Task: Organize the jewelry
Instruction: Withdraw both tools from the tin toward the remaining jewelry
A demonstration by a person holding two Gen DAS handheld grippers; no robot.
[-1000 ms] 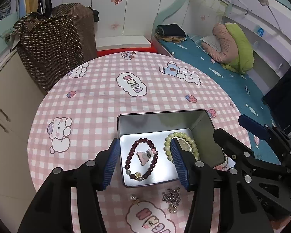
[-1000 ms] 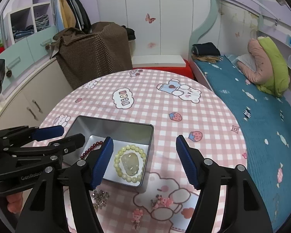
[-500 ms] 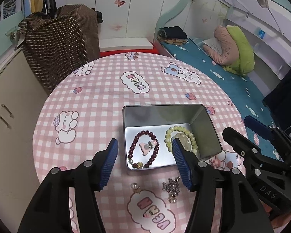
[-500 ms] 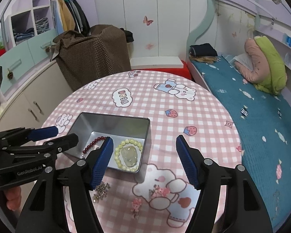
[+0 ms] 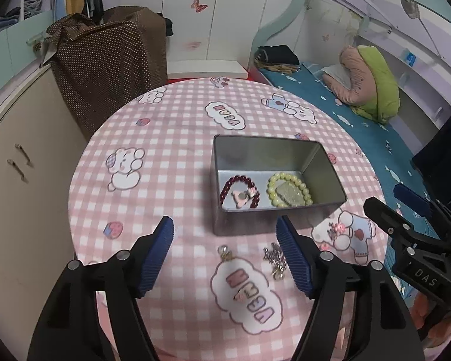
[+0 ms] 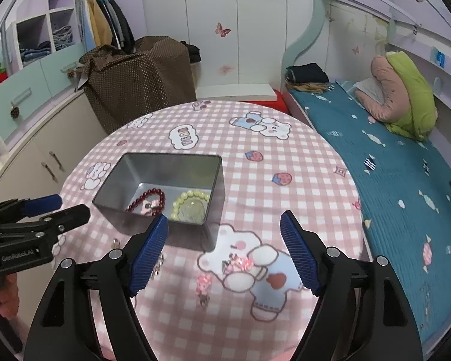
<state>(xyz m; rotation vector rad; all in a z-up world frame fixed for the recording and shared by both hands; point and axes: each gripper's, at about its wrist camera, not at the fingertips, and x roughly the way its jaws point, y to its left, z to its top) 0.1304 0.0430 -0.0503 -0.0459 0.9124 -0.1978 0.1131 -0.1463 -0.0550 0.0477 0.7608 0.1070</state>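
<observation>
A grey metal tin (image 5: pixel 327 162) (image 6: pixel 111 177) sits on the round pink checked table. Inside lie a dark red bead bracelet with a pink charm (image 5: pixel 240 192) (image 6: pixel 148 201) and a pale green bead bracelet with a pendant (image 5: pixel 288 192) (image 6: pixel 191 204). In front of the tin lie a small pearl earring (image 5: pixel 224 251), a silver chain (image 5: pixel 275 258), a pink flower piece (image 5: pixel 336 228) (image 6: pixel 239 263) and another pink piece (image 6: pixel 204 285). My left gripper (image 5: pixel 225 249) (image 6: pixel 45 210) is open and empty above the table's near edge. My right gripper (image 6: pixel 224 246) (image 5: pixel 403 204) is open and empty.
A brown dotted bag (image 5: pixel 111 60) stands beyond the table on the left. A bed with teal sheet (image 6: pixel 391 162) and a green and pink cushion (image 6: pixel 403 90) runs along the right. A cabinet (image 5: pixel 21 150) is at the left.
Both grippers have drawn back toward me and risen, away from the tin. The loose pieces in front of the tin now show more fully. Both stay open and empty.
</observation>
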